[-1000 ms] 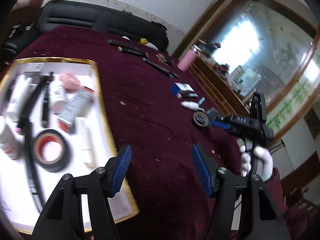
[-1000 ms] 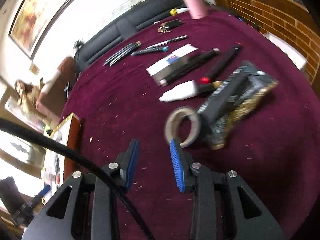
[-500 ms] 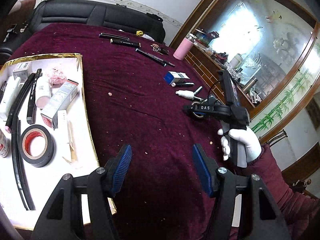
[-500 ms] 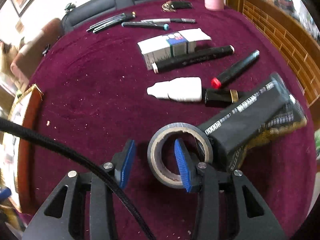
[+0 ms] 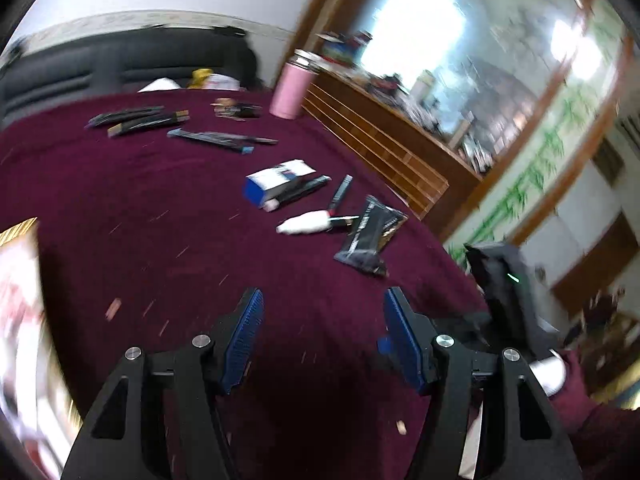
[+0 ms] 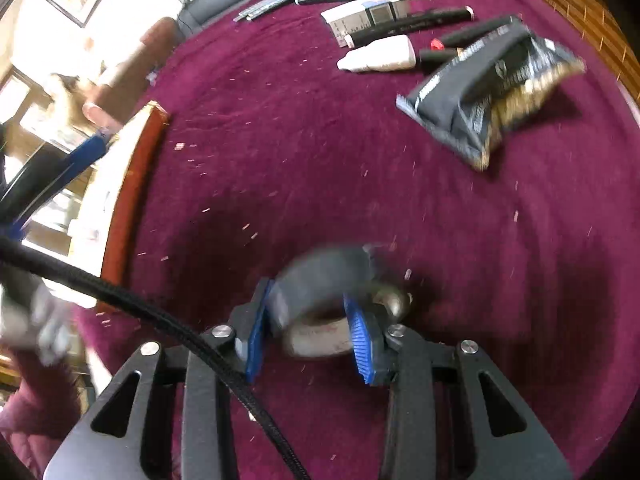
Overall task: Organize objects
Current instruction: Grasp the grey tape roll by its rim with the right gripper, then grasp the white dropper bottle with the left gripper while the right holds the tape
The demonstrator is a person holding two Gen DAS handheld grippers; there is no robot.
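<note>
- We see our right gripper [image 6: 308, 328] holding a grey tape roll [image 6: 320, 280] between its two blue pads, one pad on each flank of the roll, at about 6 o'clock in the right wrist view.
- The left pad [image 6: 256, 332] lies flat against the roll's outer side; the right pad [image 6: 360, 340] meets its other side, and the jaws are closing on it.
- The roll is tilted and blurred, its pale cardboard core showing low between the pads; whether it touches the maroon cloth [image 6: 320, 160] we cannot tell.
- At 1 o'clock from the roll, well apart, lies a black-and-gold packet [image 6: 488, 88]. Beyond it, at 12 to 1 o'clock, sit a white bottle [image 6: 380, 58], a black marker [image 6: 416, 24] and a white box [image 6: 372, 14].
- At 10 o'clock, the gold-edged tray [image 6: 132, 184] shows its reddish side; a black cable [image 6: 160, 312] crosses the left foreground.
- Our left gripper [image 5: 320, 336] has its fingers spread with nothing between them, only cloth below.
- In the left wrist view, the packet, the bottle and the box lie at 12 to 1 o'clock of those fingers, well apart from them; a pink cup [image 5: 290, 90] stands at the far edge, at 12 o'clock.
- The tray's corner [image 5: 24, 228] peeks in at 9 o'clock.
</note>
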